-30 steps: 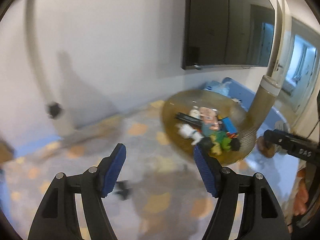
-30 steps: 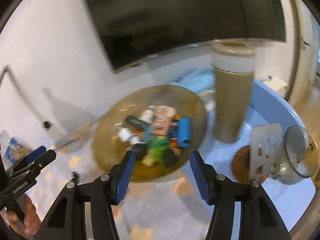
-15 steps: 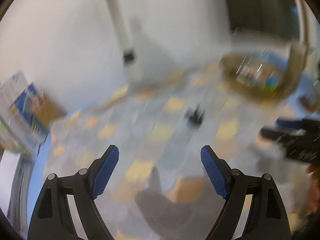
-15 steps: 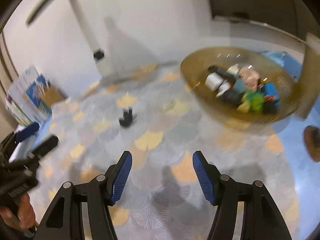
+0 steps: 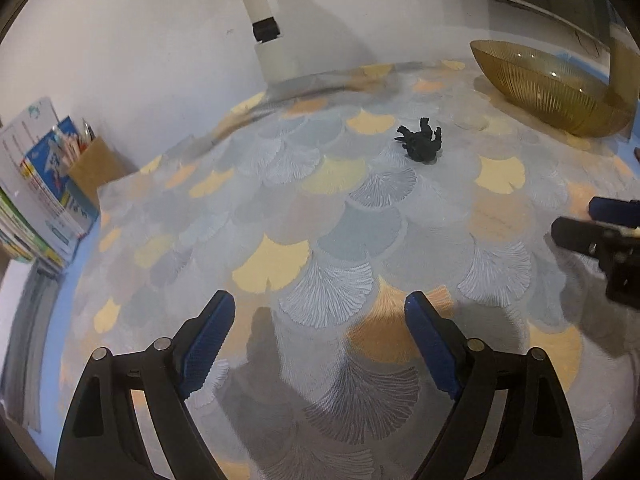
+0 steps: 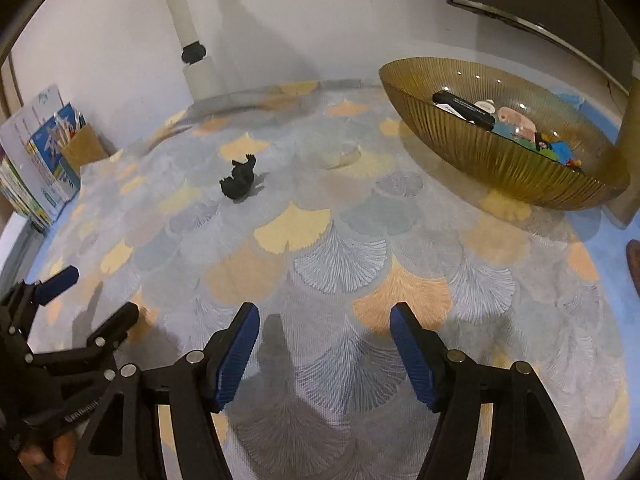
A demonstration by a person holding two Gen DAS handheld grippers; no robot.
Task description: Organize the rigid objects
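Item: one small black toy figure point(image 5: 420, 145), lying tipped over on the patterned mat point(image 5: 320, 208), alone, well apart from everything else. Its body runs roughly across my left view, limbs sticking up, so I judge a pinch across the trunk the likeliest hold. From my left gripper point(image 5: 320, 344) it lies ahead and to the right; from my right gripper point(image 6: 325, 344) it lies ahead and to the left point(image 6: 239, 182). It sits between the two lines of approach, and I cannot tell which hand is nearer. Left gripper: released, nothing between the pads, jaws having just opened wider. Right gripper: likewise released and empty, jaws also just opened further. Destination, by my reading: the amber ribbed bowl point(image 6: 500, 168), far right on the mat, already holding a heap of small toys and boxes. Clearance: open mat on every side of the figure, no obstacle on the path to the bowl. Margins: white post point(image 5: 264, 20) against the wall behind; books and a pen holder point(image 5: 44, 184) at the left edge; a tall tan cylinder point(image 6: 634, 152) just beyond the bowl.
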